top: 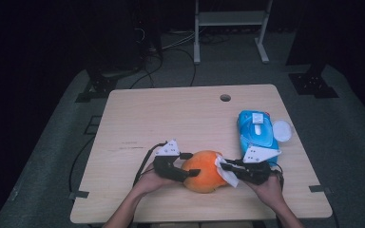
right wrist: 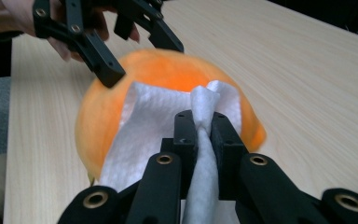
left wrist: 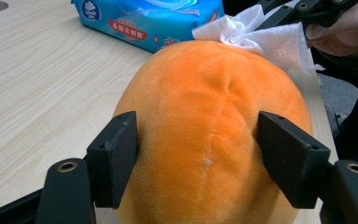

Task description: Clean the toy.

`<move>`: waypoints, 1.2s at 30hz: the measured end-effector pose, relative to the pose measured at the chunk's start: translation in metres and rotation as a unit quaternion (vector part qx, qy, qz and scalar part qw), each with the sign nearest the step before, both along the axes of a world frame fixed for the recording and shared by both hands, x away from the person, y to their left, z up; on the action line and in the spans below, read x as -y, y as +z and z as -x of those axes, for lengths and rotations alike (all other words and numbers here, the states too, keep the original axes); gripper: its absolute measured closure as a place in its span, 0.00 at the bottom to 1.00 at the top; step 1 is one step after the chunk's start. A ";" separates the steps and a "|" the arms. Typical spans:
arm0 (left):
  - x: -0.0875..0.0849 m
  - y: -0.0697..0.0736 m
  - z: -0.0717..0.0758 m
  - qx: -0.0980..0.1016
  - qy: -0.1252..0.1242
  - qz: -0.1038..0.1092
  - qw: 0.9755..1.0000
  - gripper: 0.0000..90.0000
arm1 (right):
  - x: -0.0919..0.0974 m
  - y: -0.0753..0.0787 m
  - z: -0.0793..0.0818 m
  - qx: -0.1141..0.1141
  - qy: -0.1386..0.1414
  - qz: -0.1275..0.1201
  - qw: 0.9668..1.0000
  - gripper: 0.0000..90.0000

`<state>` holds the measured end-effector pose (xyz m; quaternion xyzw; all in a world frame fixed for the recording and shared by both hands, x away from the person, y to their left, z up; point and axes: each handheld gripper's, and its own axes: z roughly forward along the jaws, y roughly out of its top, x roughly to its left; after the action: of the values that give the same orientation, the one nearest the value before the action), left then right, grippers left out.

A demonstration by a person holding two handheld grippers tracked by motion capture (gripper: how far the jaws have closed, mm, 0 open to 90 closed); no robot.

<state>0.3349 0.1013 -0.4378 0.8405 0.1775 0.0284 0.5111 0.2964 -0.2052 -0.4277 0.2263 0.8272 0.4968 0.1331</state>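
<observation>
A round orange plush toy point(top: 203, 175) lies near the table's front edge. My left gripper point(top: 190, 164) comes at it from the left. In the left gripper view both black pads point(left wrist: 116, 149) press into the plush toy point(left wrist: 214, 107) from either side. My right gripper point(top: 229, 167) reaches in from the right, shut on a twisted white wipe point(right wrist: 204, 112). The wipe point(top: 228, 173) is spread against the toy's right side point(right wrist: 168, 70), and the left gripper point(right wrist: 140, 51) sits over the toy beyond it.
A blue pack of wet wipes point(top: 256, 130) lies right of centre with its round white lid point(top: 282, 129) flipped open. The light wooden table point(top: 171, 118) has a cable hole point(top: 225, 98) near its far edge. Dark floor, cables and stand legs surround it.
</observation>
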 end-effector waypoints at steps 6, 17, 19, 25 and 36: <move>0.000 -0.001 -0.002 -0.003 0.008 0.003 1.000 0.34 | -0.007 0.008 0.004 0.010 0.013 -0.019 1.000 0.91; 0.002 -0.002 0.000 -0.002 0.000 0.002 1.000 0.35 | -0.003 0.001 -0.005 -0.003 0.004 -0.008 1.000 0.91; 0.002 -0.002 0.000 -0.001 -0.002 0.001 1.000 0.35 | -0.003 0.001 -0.007 -0.003 -0.002 -0.005 1.000 0.91; 0.005 -0.001 0.004 0.004 -0.022 -0.001 1.000 0.36 | -0.003 0.003 -0.017 -0.004 -0.017 -0.010 1.000 0.91; 0.004 -0.001 0.003 0.001 -0.009 -0.003 1.000 0.35 | 0.000 0.000 -0.014 -0.025 -0.014 -0.019 0.999 0.91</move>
<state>0.3323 0.0974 -0.4390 0.8435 0.1693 0.0251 0.5091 0.3103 -0.2049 -0.4276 0.2525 0.8176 0.5047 0.1146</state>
